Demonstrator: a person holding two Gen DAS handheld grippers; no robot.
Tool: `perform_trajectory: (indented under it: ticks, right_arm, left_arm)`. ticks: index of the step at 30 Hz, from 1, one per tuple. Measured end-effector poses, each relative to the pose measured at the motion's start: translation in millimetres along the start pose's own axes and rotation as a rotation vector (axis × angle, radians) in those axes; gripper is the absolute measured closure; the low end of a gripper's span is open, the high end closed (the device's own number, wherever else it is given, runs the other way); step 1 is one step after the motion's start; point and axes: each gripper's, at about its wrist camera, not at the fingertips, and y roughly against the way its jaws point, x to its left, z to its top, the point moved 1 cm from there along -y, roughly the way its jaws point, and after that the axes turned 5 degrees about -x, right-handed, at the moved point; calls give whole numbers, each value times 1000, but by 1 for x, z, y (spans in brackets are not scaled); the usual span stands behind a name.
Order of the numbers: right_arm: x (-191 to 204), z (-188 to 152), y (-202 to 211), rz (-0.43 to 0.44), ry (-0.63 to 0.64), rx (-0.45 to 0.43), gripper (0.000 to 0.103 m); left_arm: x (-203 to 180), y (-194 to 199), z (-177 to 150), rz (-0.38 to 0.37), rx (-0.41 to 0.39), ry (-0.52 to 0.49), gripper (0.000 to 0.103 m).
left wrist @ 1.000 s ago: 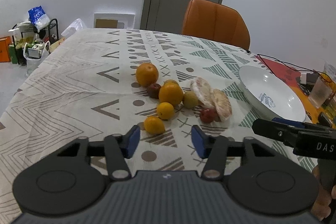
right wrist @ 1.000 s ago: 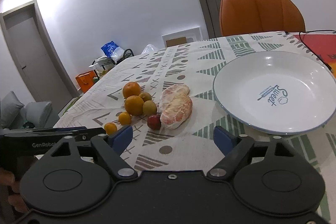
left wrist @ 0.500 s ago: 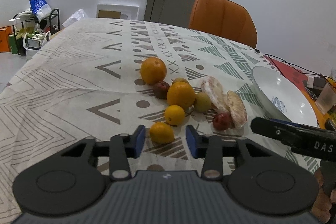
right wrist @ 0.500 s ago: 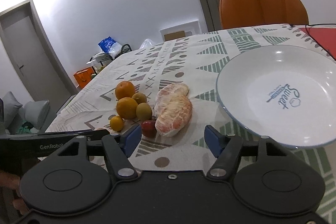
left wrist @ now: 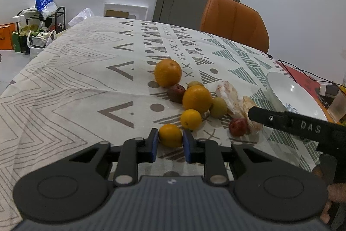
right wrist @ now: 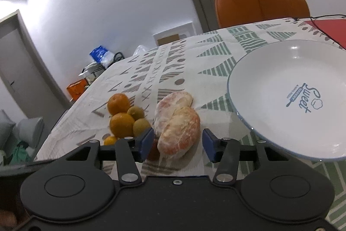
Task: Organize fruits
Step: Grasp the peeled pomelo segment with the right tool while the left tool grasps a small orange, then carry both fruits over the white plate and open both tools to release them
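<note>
Fruits point(left wrist: 196, 99), mostly orange and round, cluster on patterned tablecloth point(left wrist: 86, 83).

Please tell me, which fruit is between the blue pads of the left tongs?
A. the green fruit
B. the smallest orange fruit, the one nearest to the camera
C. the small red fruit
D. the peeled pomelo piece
B: in the left wrist view the blue pads of the left tongs press on both sides of the smallest orange fruit, at the near end of the pile.
</note>
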Motion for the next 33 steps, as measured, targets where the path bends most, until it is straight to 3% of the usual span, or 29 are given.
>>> perform_trajectory:
  ticks: [8, 12, 17, 33]
  right_arm:
    - [7, -4, -13, -47, 29, 13, 56]
    - [9, -6, -11, -51, 41, 22, 65]
    - [4, -6, -1, -22, 21, 29, 67]
    - [-7, 3, 53, 65, -39, -96, 68]
  left_arm:
    - [7, 1, 1, 11, -9, 10, 80]
    - [5, 3, 1, 10, -10, 8, 80]
    - [-2, 12, 3, -5, -27, -5, 80]
    - [-41, 34, 8, -49, -60, -75, 80]
